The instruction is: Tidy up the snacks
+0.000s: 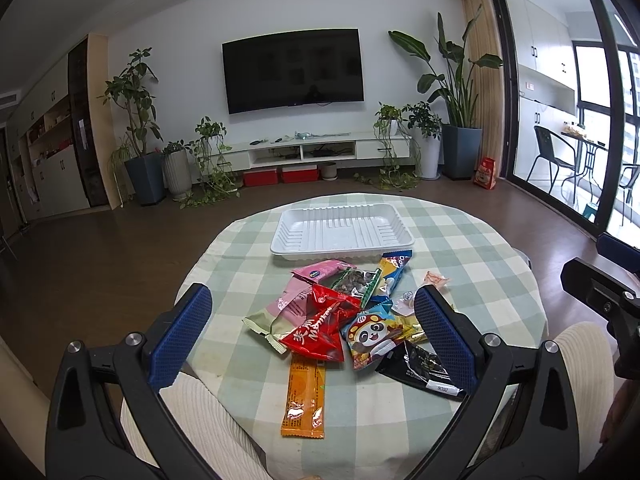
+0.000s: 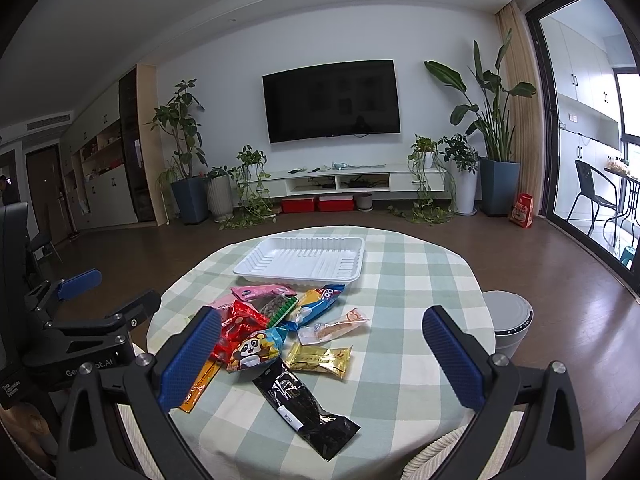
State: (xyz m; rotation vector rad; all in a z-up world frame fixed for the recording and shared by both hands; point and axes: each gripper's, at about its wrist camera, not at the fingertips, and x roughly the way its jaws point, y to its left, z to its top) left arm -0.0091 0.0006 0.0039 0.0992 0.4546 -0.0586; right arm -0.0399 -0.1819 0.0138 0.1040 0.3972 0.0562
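While both grippers, left [image 1: 312,334] and right [image 2: 322,354], hover spread wide and empty, snack packets [image 1: 332,320] lie piled beside a white tray [image 1: 340,229].

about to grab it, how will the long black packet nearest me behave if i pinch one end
The black packet looks like thin glossy film, so it will probably sag and may slip between the jaws. It lies flat and looks slim, so it is likely light. A push would probably slide it over the checked tablecloth, not roll it.
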